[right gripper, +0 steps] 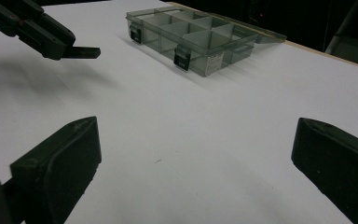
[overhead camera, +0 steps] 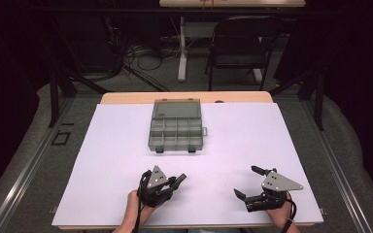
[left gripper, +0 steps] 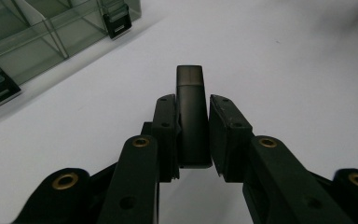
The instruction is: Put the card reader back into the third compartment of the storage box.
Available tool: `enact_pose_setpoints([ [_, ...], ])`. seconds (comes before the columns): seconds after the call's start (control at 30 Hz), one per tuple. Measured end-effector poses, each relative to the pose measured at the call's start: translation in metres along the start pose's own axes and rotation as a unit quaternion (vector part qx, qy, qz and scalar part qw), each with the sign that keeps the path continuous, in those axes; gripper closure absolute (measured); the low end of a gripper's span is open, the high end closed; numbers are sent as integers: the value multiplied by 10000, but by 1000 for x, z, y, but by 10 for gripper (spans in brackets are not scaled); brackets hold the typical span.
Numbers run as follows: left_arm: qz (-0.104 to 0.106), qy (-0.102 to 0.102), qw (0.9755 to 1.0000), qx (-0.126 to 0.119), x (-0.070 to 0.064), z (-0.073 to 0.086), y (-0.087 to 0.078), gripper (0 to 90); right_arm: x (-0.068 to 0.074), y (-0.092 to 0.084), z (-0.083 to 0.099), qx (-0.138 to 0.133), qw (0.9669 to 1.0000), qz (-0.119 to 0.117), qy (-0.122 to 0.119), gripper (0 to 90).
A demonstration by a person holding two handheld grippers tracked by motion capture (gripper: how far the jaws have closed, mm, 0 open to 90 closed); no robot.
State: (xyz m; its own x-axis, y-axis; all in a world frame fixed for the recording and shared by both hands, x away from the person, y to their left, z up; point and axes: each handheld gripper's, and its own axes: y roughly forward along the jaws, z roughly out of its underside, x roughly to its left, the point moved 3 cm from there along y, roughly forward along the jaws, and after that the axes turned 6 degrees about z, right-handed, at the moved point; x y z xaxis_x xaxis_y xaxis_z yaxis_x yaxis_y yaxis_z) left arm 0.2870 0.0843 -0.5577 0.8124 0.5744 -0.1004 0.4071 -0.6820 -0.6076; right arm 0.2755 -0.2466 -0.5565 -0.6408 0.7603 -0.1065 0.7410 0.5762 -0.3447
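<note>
right gripper (right gripper: 196,163): its two black jaws stand wide apart at the bottom corners, nothing between them, bare white table surface (right gripper: 191,140) beneath. left gripper (right gripper: 81,52) enters at the upper left (held above the table, casting a soft shadow), a dark flat block clamped in its tip. open compartment box (right gripper: 196,39), translucent grey with two black latches, rests farther back, well apart from both grippers.

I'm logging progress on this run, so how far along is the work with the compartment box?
Done: the grey compartment box lies with its lid open on the white table, and the left gripper is shut on a small dark block. In hand: that block is held above the table, short of the box. The right gripper is open with nothing between its jaws. Left, probably: setting the block into a compartment; those I can see look empty.
</note>
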Motion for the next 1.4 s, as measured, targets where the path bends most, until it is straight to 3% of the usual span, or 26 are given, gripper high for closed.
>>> enact_pose_setpoints([
  [0.6, 49, -33, 9998, -188, 8, -20, 2, 729, -3, -4, 1, -117, 9999, 73, 41, 3],
  [1.4, 106, -190, 9992, -329, 28, -37, 2, 730, -3, -2, 2, -60, 10000, 40, 49, 4],
])
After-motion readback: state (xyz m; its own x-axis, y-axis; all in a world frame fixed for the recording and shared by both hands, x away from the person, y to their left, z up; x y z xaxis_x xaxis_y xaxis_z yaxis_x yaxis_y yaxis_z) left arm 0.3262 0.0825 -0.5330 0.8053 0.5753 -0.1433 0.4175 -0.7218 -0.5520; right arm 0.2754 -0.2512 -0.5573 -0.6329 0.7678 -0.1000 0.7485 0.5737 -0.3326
